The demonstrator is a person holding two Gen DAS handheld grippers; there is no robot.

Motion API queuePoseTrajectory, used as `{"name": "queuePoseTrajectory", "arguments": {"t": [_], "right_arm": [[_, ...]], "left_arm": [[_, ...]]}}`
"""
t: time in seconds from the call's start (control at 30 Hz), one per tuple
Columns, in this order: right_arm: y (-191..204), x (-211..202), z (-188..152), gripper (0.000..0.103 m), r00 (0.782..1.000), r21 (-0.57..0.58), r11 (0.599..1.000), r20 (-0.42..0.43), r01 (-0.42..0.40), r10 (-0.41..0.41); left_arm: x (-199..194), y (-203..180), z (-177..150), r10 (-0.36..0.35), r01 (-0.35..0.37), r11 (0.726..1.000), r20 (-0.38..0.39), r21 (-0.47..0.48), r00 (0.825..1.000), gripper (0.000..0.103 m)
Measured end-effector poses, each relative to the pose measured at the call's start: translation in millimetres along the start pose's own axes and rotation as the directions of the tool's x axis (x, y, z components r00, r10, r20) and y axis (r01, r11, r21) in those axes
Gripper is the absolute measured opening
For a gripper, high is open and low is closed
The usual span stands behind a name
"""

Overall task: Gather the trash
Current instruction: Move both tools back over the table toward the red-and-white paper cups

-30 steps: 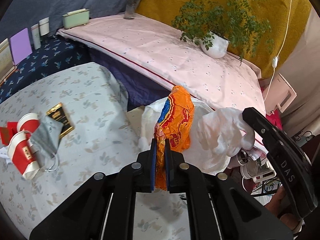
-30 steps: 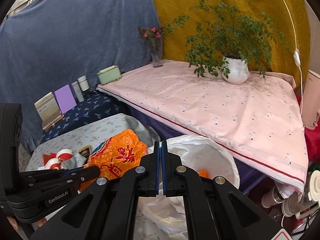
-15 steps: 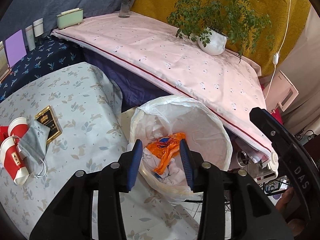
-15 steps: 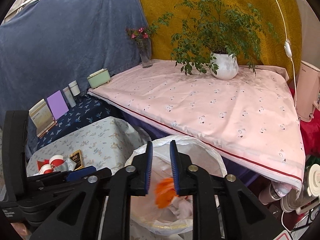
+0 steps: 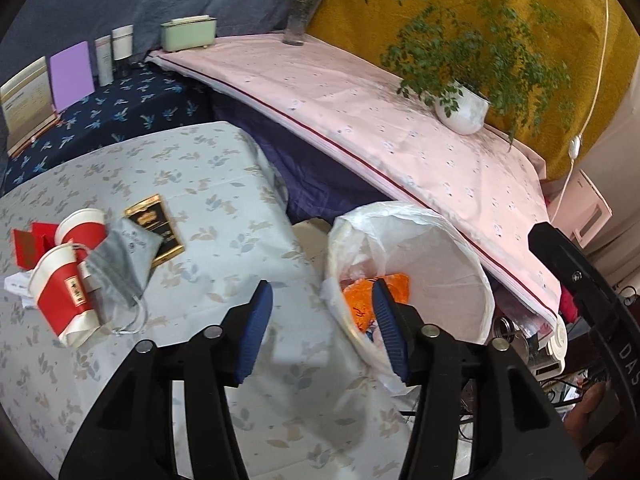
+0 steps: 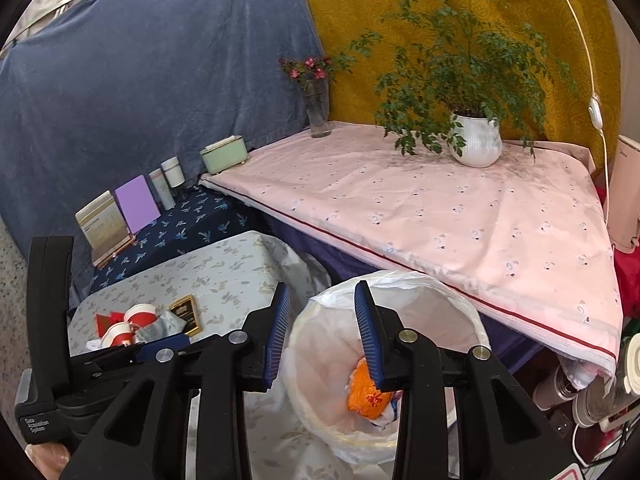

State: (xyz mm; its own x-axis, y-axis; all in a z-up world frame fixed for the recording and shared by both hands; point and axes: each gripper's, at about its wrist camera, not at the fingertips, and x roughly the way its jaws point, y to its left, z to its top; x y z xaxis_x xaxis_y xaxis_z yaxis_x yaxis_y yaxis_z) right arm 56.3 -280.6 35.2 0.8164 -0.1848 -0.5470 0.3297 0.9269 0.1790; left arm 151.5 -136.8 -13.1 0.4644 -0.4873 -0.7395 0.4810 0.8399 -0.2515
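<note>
While both grippers are hanging wide open and empty, the left gripper point(image 5: 322, 330) is showing "DAS" lettering beside it. The right gripper point(image 6: 322, 334) is facing the bin point(image 6: 476, 316), where an orange wrapper point(image 6: 362, 394) with red characters is lying.

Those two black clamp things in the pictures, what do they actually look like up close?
Each is a black plastic frame with silver bolts and two fingers faced with ribbed blue pads. The left gripper has pads like the right gripper. White lettering marks their black handles; one reads "Data Acquisition System". No cables or sleeves show.
</note>
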Motion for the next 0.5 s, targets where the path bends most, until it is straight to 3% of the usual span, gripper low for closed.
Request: {"name": "queuePoseTrajectory", "arguments": {"t": [0.5], "right_arm": [[72, 9, -17, 0.038, 0.995, -0.072, 0.994, -0.049, -0.088, 0.084]], "left_arm": [[-41, 98, -19, 0.149, -0.137, 0.972, 0.046, -0.189, 0.988, 0.079]]}}
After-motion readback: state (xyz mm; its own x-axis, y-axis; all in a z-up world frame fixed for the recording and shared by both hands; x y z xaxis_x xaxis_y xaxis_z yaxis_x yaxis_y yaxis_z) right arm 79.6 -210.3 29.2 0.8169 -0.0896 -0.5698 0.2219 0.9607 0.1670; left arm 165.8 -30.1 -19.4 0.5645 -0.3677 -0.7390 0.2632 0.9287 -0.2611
